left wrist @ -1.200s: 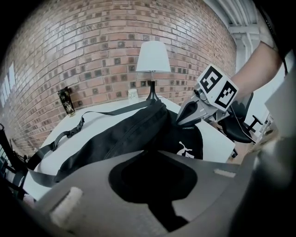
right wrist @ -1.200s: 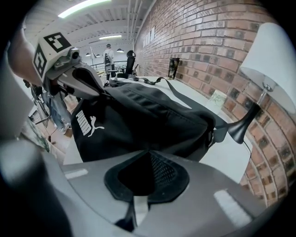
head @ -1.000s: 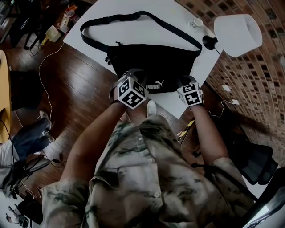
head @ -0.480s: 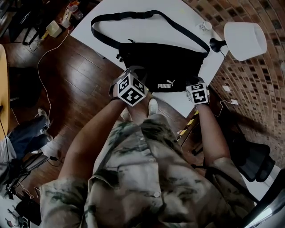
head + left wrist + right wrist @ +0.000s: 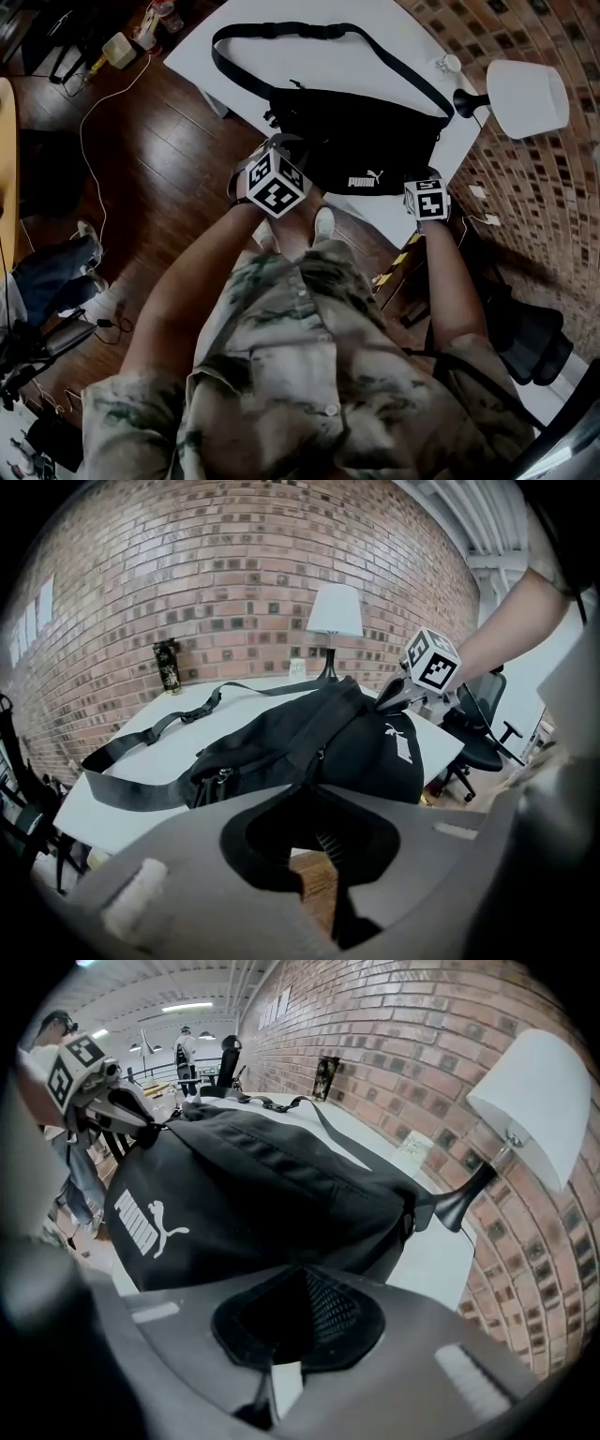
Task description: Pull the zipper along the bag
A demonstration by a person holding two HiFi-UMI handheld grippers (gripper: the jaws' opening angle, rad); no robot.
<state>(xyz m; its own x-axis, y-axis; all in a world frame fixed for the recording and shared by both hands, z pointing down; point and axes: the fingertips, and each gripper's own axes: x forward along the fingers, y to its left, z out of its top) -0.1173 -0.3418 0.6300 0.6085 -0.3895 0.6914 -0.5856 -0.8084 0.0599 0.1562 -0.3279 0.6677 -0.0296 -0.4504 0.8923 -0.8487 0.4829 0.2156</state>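
A black Puma waist bag (image 5: pixel 361 141) lies on the white table (image 5: pixel 281 66), its strap (image 5: pixel 281 30) looped toward the far side. My left gripper (image 5: pixel 284 155) is at the bag's near left end and looks shut on the cloth there; from the right gripper view its fingers (image 5: pixel 141 1117) pinch that end. My right gripper (image 5: pixel 422 180) is at the near right corner, shut on the bag, with dark mesh (image 5: pixel 328 1307) between its jaws. In the left gripper view the right gripper (image 5: pixel 395 697) holds the bag (image 5: pixel 319 738) up into a peak.
A lamp with a white shade (image 5: pixel 528 97) stands at the table's right corner, by the brick wall. A dark can (image 5: pixel 167 666) stands at the table's far side. Wooden floor (image 5: pixel 159 169) with cables lies left. An office chair (image 5: pixel 480 744) stands beyond the table.
In the head view the bag and my right gripper have shifted to the right. My left gripper has stayed nearly in place at the bag's left end.
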